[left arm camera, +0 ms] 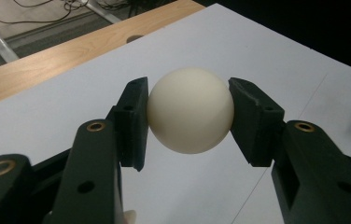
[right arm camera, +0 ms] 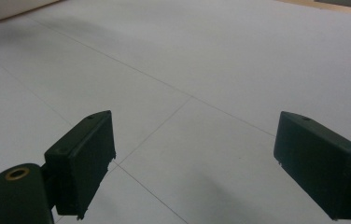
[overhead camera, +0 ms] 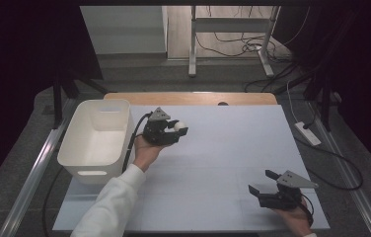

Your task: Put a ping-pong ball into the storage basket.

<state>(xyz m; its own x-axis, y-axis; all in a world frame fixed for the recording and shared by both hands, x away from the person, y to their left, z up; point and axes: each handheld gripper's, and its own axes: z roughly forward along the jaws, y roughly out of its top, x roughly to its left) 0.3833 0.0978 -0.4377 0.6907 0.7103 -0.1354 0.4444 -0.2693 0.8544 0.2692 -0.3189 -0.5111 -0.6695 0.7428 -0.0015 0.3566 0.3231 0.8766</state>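
The white sheet [overhead camera: 223, 148] that covers most of the table [overhead camera: 193, 98] is the biggest thing here, with a strip of bare wood along its far edge. Next in size is the white bin [overhead camera: 97, 140], which stands on the sheet's left margin, open side up; every place below is given from it. Just beside the bin's right wall, near its far corner, the left gripper [overhead camera: 179, 129] is held up off the sheet in a hand with a white sleeve, its 2 jaws pointing away from the bin. They are clenched on the ball [left arm camera: 190, 110], one pad pressed to each side of it, as the left gripper view shows close up. The right gripper [overhead camera: 262, 181] sits well apart from the bin, far off to its right at the sheet's near edge, low over the surface. Its 2 jaws are spread wide and released, with nothing between them. The cream-white ball, smallest of all, hangs above the sheet just right of the bin.
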